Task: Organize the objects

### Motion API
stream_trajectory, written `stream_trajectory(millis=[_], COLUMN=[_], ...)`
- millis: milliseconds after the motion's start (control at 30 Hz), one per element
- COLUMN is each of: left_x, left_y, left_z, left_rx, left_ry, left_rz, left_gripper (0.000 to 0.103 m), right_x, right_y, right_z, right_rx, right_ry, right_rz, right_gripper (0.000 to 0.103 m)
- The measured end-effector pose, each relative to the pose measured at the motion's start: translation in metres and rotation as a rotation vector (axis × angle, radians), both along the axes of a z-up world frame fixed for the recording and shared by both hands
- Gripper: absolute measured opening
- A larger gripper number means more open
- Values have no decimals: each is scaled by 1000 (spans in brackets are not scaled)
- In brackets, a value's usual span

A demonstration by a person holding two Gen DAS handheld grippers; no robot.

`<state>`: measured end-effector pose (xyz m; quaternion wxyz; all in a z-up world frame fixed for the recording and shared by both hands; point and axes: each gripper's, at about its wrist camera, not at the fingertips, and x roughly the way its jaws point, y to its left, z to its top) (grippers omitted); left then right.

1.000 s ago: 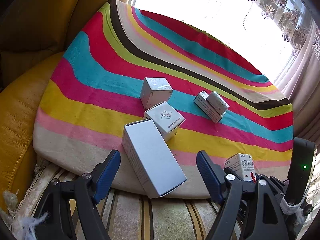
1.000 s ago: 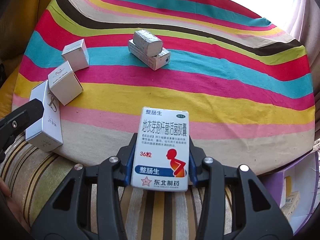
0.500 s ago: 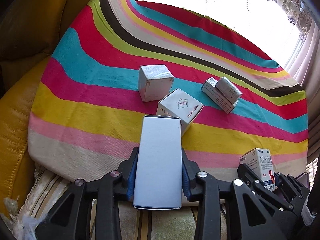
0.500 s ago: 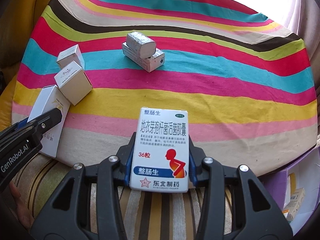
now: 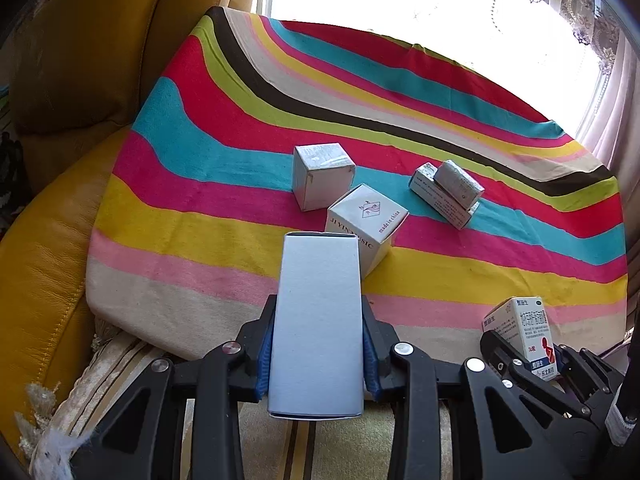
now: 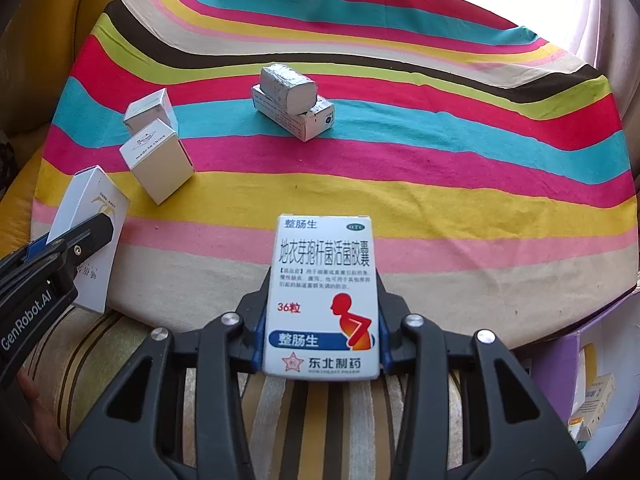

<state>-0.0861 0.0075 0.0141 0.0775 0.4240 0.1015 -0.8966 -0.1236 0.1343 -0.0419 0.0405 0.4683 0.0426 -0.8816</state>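
Left gripper (image 5: pixel 318 344) pinches the tall white box (image 5: pixel 318 320) at the striped cloth's (image 5: pixel 200 216) near edge, long axis running along its fingers. Right gripper (image 6: pixel 322 320) pinches the medicine box (image 6: pixel 324 296) likewise; purple bin (image 6: pixel 560 356) lies off the cloth's right corner, nearer the right hand

Rainbow-striped cloth (image 5: pixel 224 216), plain white box (image 5: pixel 318 328)

Plain white box (image 5: pixel 318 328) & med box (image 6: pixel 324 296) clamped upright – 4 more boxes (image 5: pixel 366 222) on striped cloth (image 5: pixel 240 208).
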Motion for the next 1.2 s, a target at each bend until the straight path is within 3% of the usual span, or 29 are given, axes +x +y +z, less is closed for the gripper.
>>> stream_trajectory(millis=[200, 500, 933, 1200], left_x=[14, 32, 43, 48], left_y=[7, 26, 87, 121], left_z=[9, 19, 26, 32], left_rx=[-18, 14, 93, 110], left_ry=[36, 100, 151, 156], left_rz=[-6, -81, -338, -437], left_gripper=[37, 37, 37, 37], right_x=[9, 26, 61, 85], right_y=[4, 28, 96, 146], right_z=[8, 19, 32, 37], right_rx=[-14, -71, -170, -207], right_ry=[29, 45, 49, 62], right_rz=[0, -36, -133, -204], right_gripper=[44, 44, 44, 45])
